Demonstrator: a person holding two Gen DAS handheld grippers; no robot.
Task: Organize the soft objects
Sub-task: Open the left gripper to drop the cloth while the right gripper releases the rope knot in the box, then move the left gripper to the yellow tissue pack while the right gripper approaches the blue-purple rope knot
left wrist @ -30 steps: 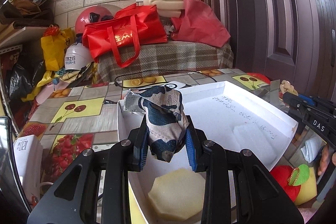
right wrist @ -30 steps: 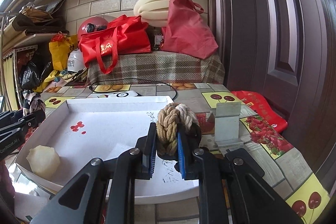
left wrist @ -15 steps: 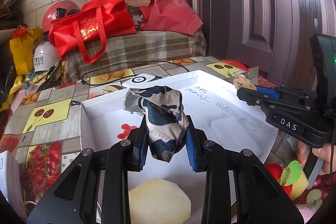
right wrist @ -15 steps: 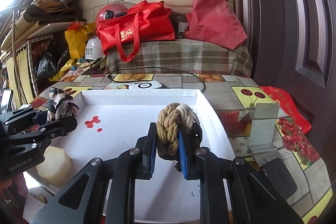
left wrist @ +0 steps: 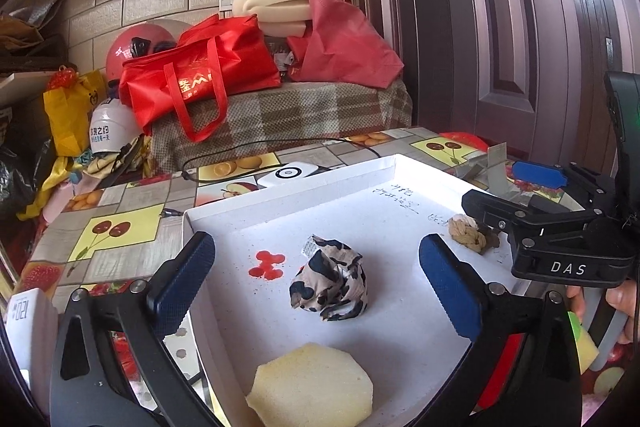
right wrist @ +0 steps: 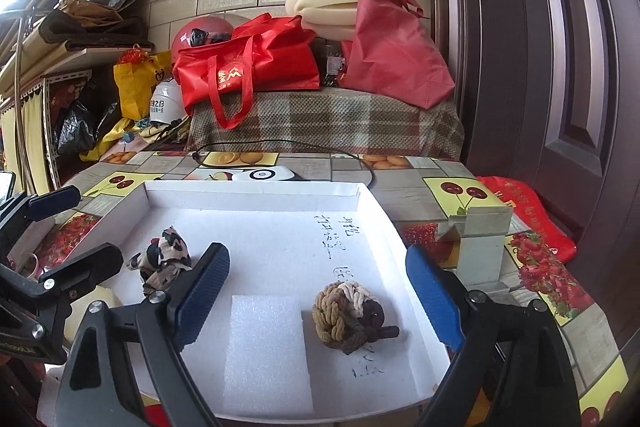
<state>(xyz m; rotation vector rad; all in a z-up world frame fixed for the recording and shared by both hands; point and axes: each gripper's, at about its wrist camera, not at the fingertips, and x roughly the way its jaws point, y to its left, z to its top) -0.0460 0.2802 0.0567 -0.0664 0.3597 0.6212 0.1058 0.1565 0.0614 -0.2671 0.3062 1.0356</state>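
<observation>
A white foam tray (left wrist: 288, 215) (right wrist: 256, 193) lies on the patterned table. A crumpled black-and-cream cloth (left wrist: 330, 283) (right wrist: 162, 263) lies on its floor. A braided rope knot (right wrist: 350, 315) (left wrist: 470, 233) lies near its right side. A pale yellow sponge (left wrist: 310, 383) lies at its near left corner. My left gripper (left wrist: 316, 279) is open above the cloth and empty. My right gripper (right wrist: 318, 291) is open above the knot and empty. Each gripper shows in the other's view, the right (left wrist: 516, 203) and the left (right wrist: 76, 227).
A white foam block (right wrist: 268, 347) lies in the tray. A metal bracket (right wrist: 476, 243) stands right of the tray. A white device with a cable (left wrist: 288, 173) lies behind it. Red bags (left wrist: 200, 75) and helmets are piled on a plaid-covered bench. A white box (left wrist: 30, 331) stands at left.
Both grippers opened. The cloth dropped from the left gripper and the rope knot from the right gripper onto the tray floor.
</observation>
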